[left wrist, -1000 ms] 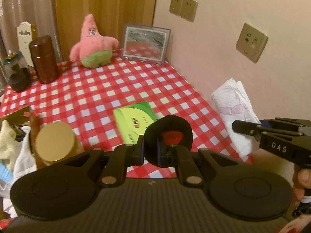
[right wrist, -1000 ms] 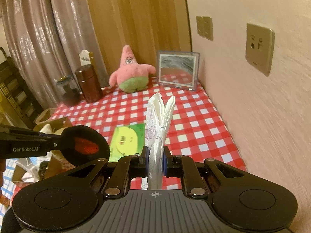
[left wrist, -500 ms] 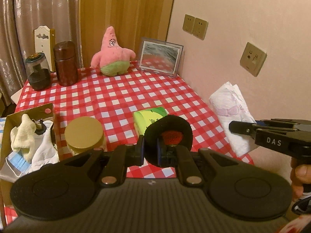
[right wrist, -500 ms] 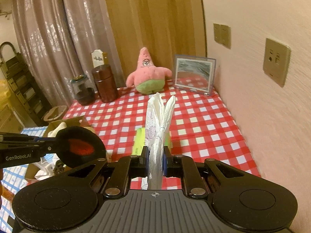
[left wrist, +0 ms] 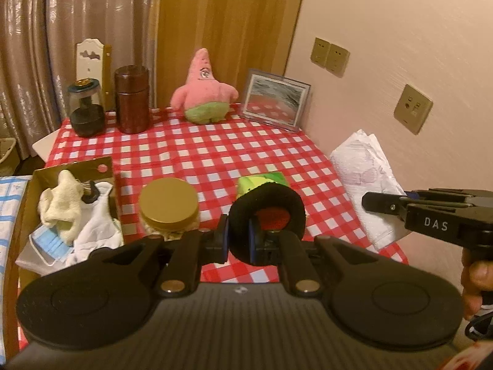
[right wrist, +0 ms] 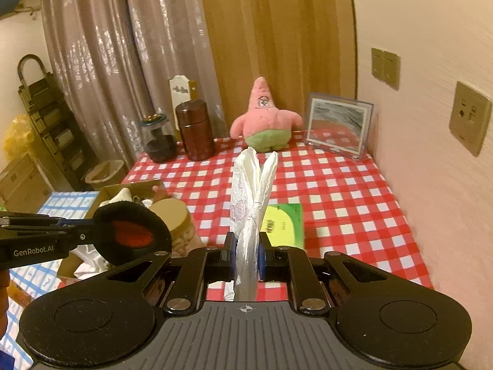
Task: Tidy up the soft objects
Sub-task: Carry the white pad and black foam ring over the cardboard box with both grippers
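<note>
Two soft items are being carried at once, one per claw. My left gripper (left wrist: 238, 240) is clenching a black fuzzy pad with a red centre (left wrist: 268, 215), its rim squeezed between the pads; my right gripper (right wrist: 248, 256) is pinching a folded white cloth (right wrist: 252, 191) that is standing upright out of the jaws. Both are hanging above the near edge of the checked table (left wrist: 215, 151), touching nothing below.

Step in hand, as I judge it: transport. Pick-up is done and delivery is pending.

In the left wrist view, the cardboard box (left wrist: 27, 203) is sitting at about 9 o'clock of my left claw, already holding a cream rag (left wrist: 61, 197), a white cloth piece and a blue face mask (left wrist: 49, 242). I am reading it as the collection point.

Next move calls for swinging each claw over the box opening in turn, clearing the gold-lidded jar (left wrist: 168, 202) standing just beside the box, then lowering and releasing. The pink star plush (left wrist: 203, 92) at 12 o'clock, far side, is not yet collected.
</note>
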Demonstrator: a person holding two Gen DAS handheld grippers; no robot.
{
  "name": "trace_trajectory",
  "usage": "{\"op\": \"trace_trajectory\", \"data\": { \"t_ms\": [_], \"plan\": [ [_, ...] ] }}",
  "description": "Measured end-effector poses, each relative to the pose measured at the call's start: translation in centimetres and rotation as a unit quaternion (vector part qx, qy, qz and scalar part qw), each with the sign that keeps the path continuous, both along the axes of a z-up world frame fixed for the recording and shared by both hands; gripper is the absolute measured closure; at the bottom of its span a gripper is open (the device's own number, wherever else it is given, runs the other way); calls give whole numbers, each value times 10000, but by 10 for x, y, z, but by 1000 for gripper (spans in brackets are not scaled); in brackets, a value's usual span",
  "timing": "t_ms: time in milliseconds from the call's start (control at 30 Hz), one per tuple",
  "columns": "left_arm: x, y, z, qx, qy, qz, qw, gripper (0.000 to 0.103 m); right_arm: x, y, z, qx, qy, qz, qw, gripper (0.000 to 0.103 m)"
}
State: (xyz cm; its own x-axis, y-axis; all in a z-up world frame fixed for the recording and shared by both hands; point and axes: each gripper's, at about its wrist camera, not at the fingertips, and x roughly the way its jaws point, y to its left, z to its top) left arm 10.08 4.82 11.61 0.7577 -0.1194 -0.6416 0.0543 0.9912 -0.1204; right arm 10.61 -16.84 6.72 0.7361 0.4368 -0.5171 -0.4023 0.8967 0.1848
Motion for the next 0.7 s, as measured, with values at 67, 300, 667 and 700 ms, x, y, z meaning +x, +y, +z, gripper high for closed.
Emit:
{"op": "trace_trajectory", "data": {
  "t_ms": [67, 300, 667, 700],
  "plan": [
    [-4, 5, 1, 8, -27, 47, 10000, 92, -1, 6, 1, 5, 4, 62, 10000, 89],
    [-17, 24, 5, 118, -85, 208, 9997, 92, -6, 27, 0, -2, 9, 273, 9996, 89],
    [-40, 62, 1, 154, -25, 604, 9981, 92, -12, 76, -6, -50, 55, 760, 9971, 89],
    [-42, 66, 1, 145, -24, 642, 9978, 92, -12, 82, -7, -59, 61, 809, 9967, 89]
  ]
}}
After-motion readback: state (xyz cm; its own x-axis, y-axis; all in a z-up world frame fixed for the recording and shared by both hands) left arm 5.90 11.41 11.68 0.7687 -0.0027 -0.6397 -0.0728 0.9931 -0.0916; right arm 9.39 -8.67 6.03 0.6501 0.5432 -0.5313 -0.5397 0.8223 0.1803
